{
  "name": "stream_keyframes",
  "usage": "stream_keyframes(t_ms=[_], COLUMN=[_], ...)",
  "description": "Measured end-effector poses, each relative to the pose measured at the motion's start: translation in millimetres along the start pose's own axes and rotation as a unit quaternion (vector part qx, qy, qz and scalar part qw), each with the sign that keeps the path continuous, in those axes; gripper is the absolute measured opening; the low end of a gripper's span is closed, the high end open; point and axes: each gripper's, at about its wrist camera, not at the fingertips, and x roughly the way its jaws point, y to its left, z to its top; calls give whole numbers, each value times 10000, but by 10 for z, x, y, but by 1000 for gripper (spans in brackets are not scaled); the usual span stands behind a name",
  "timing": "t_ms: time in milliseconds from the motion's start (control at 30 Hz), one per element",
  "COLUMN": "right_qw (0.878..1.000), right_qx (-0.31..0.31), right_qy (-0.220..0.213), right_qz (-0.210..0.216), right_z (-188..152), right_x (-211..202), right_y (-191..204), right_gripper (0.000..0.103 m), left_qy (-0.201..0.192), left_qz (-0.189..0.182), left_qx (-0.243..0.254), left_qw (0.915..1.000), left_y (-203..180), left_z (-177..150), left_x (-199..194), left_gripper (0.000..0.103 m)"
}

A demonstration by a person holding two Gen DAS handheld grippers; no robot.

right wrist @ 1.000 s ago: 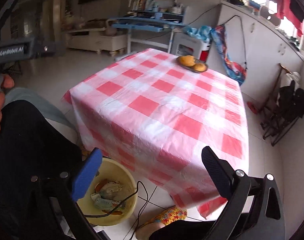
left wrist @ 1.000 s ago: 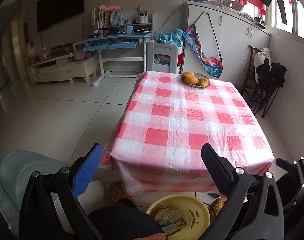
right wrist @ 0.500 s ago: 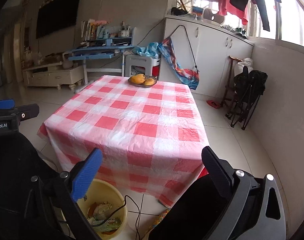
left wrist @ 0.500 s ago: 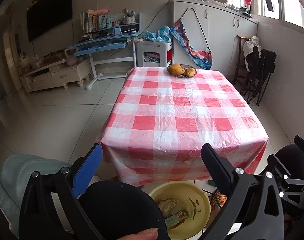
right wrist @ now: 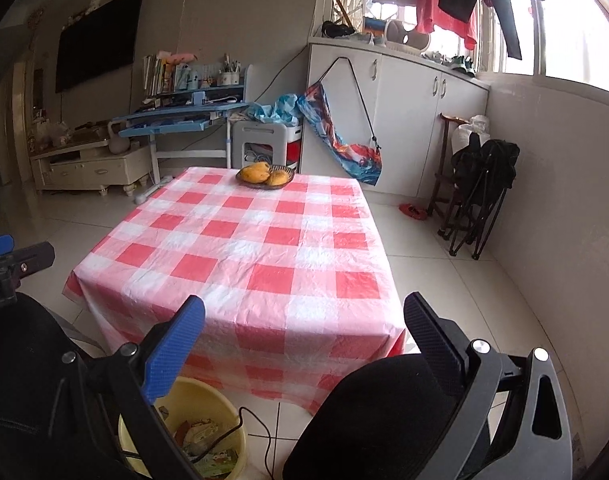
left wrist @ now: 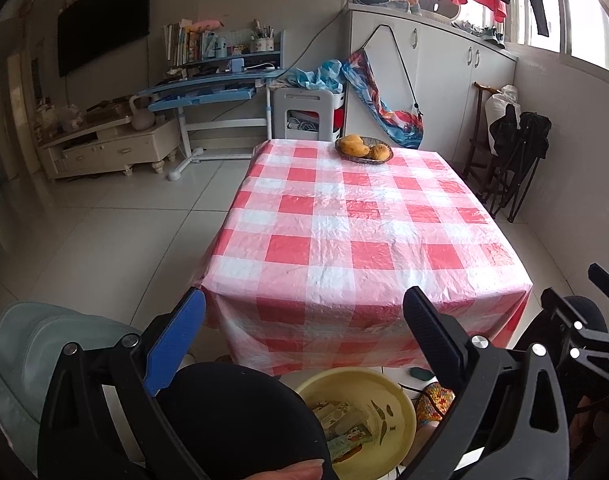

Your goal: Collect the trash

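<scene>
Left wrist view: left gripper (left wrist: 304, 320) spread, empty; right gripper (right wrist: 304, 320) likewise. Round yellow plastic bin (left wrist: 400, 396) upright, mouth up, paper trash (left wrist: 346, 420) inside, near table's red-checked cloth (left wrist: 344, 240).

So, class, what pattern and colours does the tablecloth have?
The tablecloth is a red-and-white check, seen best in the left wrist view.

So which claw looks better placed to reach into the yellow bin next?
Left, probably. The yellow bin sits almost directly below the open left claw, near its middle. From the open right claw, the bin lies off to the left, partly hidden behind its blue finger.
</scene>
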Motion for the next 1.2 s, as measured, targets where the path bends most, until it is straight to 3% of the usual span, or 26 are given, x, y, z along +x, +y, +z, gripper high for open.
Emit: stream_keyframes(t_ms=[167, 467, 1200], right_qw=[9987, 9997, 9987], right_qx=[-421, -167, -454], right_qy=[-220, -73, 58], right_qz=[-161, -150, -230], right_z=[-40, 52, -35], right_x=[-71, -90, 0], right_y=[188, 14, 151], right_gripper=[95, 95, 95], left_qy=[-50, -46, -46], left_qz=[90, 43, 46], left_qx=[120, 109, 111], left_qw=[9999, 9999, 9999], left_y=[-31, -36, -40], left_z=[-17, -16, -21], left_x=[-3, -5, 4], left_gripper=[96, 96, 96])
